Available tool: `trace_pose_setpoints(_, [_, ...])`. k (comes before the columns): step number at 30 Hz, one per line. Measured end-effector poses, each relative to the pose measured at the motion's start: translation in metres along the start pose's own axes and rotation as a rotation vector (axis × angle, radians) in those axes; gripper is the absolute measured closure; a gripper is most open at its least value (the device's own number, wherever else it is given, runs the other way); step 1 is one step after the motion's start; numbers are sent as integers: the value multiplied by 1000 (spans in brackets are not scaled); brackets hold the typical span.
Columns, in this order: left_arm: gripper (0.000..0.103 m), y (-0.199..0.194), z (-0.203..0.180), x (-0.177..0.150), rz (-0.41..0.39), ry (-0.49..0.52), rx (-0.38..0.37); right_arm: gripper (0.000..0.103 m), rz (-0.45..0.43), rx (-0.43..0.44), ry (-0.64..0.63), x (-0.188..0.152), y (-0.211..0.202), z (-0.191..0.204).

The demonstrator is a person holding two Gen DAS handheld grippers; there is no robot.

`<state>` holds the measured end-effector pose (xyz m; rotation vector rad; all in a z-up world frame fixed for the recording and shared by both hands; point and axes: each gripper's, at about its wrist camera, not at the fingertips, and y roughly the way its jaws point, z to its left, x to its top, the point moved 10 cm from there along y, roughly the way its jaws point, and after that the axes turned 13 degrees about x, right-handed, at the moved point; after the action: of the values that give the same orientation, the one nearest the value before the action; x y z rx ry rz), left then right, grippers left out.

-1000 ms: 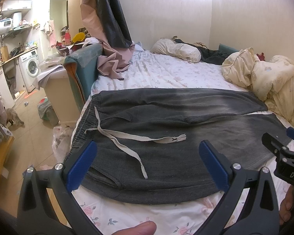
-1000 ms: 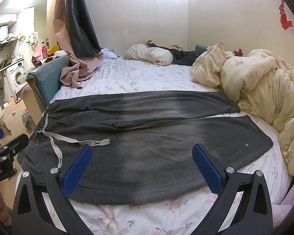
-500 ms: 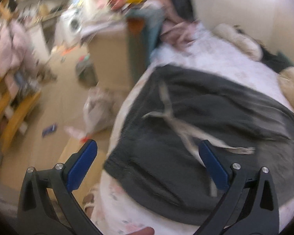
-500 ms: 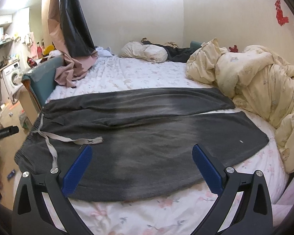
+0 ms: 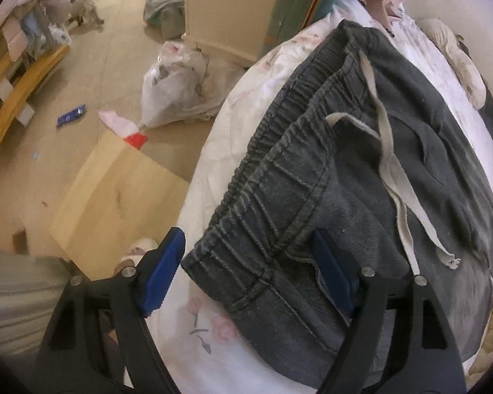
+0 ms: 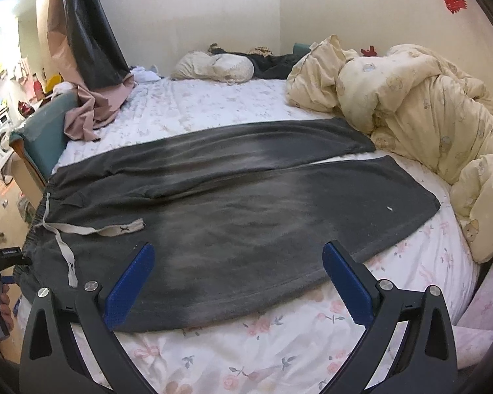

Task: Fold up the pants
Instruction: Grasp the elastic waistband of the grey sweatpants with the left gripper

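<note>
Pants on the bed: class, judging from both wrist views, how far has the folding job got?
Done: the pants lie spread flat on the bed, both legs extended, no fold yet. In hand: the left gripper is open, straddling the near waistband corner. The right gripper hovers open above the near leg. Left: every fold.

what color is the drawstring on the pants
Off-white, against the dark grey pants; the drawstring shows best in the left wrist view.

pants (image 6: 233, 226): matt dark grey fleecy cloth, ribbed waistband
drawstring (image 5: 391, 161): flat off-white woven tape, frayed
bedsheet (image 6: 263, 338): smooth floral cotton
left gripper (image 5: 246, 272): matt black plastic, 2 blue ridged pads
</note>
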<state>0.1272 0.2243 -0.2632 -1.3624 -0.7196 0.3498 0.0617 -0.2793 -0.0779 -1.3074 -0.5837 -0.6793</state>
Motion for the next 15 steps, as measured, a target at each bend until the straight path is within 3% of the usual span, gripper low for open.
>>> trace_pose_setpoints(1, [36,0,-2,0,4,-10,-6,0,5,-2,-2,-1,1,0])
trace_pose_setpoints(3, [65,-7,-11,3,-39,34,-29,0,11,-15,-7,-2,3,-4])
trace_pose_setpoints(6, [95,-35,-20,7,-174,144,67,0,19,-21,2,-4,4,-8])
trace_pose_setpoints(7, [95,-44,-19,9,-215,161,118,0,23,-24,10,-4,4,-11])
trace_pose_setpoints(8, [96,-53,-22,9,-240,175,120,0,28,-27,19,-5,5,-13])
trace_pose_setpoints(11, [97,-64,-31,11,-255,178,60,0,37,-33,50,-6,7,-21])
trace_pose_setpoints(15, [98,-75,-29,17,-253,108,-14,0,54,-32,97,-9,11,-30])
